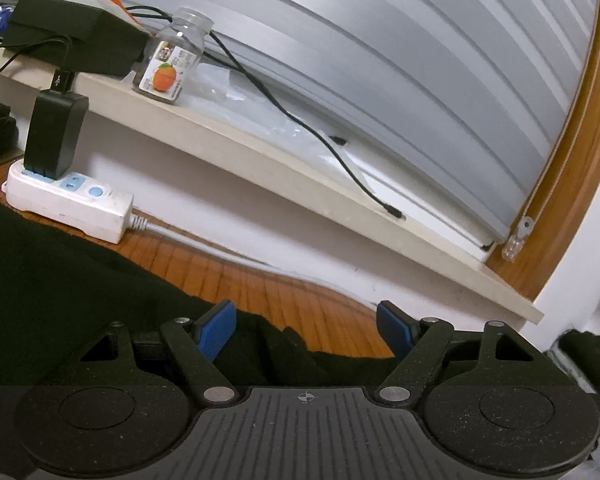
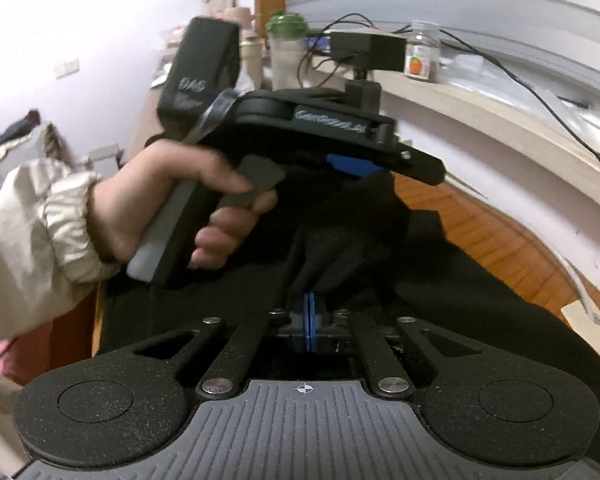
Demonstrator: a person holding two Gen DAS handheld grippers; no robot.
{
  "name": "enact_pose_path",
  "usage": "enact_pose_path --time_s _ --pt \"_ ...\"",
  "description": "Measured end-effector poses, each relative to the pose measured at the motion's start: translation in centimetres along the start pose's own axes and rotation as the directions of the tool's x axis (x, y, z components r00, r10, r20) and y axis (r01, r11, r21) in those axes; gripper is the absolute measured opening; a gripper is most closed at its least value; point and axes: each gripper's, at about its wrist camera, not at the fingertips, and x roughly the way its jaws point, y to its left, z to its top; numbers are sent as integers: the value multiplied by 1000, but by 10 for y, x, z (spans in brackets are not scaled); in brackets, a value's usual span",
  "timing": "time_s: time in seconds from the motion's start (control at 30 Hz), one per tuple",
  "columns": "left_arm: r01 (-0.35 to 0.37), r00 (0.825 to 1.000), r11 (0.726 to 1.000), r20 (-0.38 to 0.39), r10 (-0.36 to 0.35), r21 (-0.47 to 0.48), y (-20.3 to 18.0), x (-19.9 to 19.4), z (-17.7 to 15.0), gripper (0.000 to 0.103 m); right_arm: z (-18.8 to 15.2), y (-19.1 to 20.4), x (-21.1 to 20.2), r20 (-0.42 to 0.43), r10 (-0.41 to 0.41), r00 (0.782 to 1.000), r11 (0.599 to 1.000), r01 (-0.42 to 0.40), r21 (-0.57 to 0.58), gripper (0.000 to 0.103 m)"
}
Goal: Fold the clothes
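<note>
On wooden flooring, one black garment (image 2: 440, 288) is handled by two grippers.
Left gripper (image 1: 306, 326) is spread apart over it; right gripper (image 2: 310, 308) is pinched on rumpled cloth.

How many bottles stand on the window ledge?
2: a clear jar with an orange label beside the black box, and a green-capped bottle further left; more may be hidden.

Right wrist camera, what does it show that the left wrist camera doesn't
Only the right wrist view shows the person's hand holding the left gripper, the cream sleeve, a green-capped bottle, and the right gripper pinched shut on the black garment.

Only the left wrist view shows the white power strip with its black adapter, and the left gripper's blue pads spread open.

Both show the garment, the wooden floor, the sill's jar and black box.
</note>
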Motion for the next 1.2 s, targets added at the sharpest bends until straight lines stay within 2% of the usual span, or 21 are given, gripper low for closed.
enact_pose_path --time_s 0.07,0.17,0.27,0.3,0.37,0.4,0.47,0.53,0.6,0.7,0.73,0.77,0.83,0.87,0.97,1.0,1.03,1.07,1.13,1.2 --pt "-40 999 999 -23 41 20 -3 3 0 79 3 -4 -9 12 -4 1000 1000 5 -3 6" --pt "-95 994 994 -48 97 49 -6 7 -2 67 14 -21 -21 48 -58 997 998 58 4 30" --pt "-101 991 993 -83 107 64 -4 6 -3 49 27 -46 -13 37 -153 988 988 153 0 31" --pt "-98 990 992 -97 105 75 -3 5 -3 41 30 -54 -3 21 -170 985 985 170 2 31" --pt "-94 987 990 -118 106 103 -2 0 -5 32 33 -68 17 -12 -186 982 982 186 9 31" --pt "-89 987 990 -123 102 111 -1 -4 -5 26 33 -71 27 -29 -177 984 984 177 7 31" --pt "-80 987 989 -130 97 126 1 -11 -7 26 33 -76 44 -58 -139 989 990 140 16 31" --pt "-62 990 991 -116 76 122 5 -19 -10 25 31 -78 51 -46 -87 995 995 90 45 31" --pt "-50 992 992 -107 63 115 8 -25 -11 20 30 -75 53 -24 -51 998 997 53 58 31" --pt "-40 995 994 -87 49 101 9 -34 -11 20 29 -61 48 6 -39 999 999 38 25 29" --pt "-50 995 994 -76 57 94 9 -36 -10 25 29 -56 45 17 -32 999 999 32 5 27" --pt "-59 996 995 -66 65 86 8 -39 -9 32 29 -49 42 24 -26 999 1000 26 -17 26" --pt "-66 997 996 -45 69 67 7 -44 -6 70 29 -38 37 25 -11 1000 999 12 -52 26" --pt "-59 997 996 -42 62 60 6 -44 -6 76 28 -33 37 23 -6 1000 998 7 -66 25" --pt "-42 997 997 -66 46 66 0 -40 -5 76 28 -19 35 18 9 1000 994 -7 -108 22" --pt "-55 995 994 -83 63 90 -3 -36 -7 71 28 -14 34 16 13 1000 992 -11 -122 22" --pt "-73 991 990 -103 85 118 -6 -32 -10 56 28 -10 33 14 18 1000 991 -16 -136 21" --pt "-86 988 986 -118 103 140 -6 -30 -13 48 28 -5 33 12 23 1000 988 -21 -150 21" --pt "-81 986 985 -130 101 151 -3 -31 -17 25 28 -10 27 22 14 1000 989 -10 -146 24" --pt "-62 988 986 -128 82 156 2 -39 -19 19 30 -26 19 44 -7 999 995 12 -103 32"
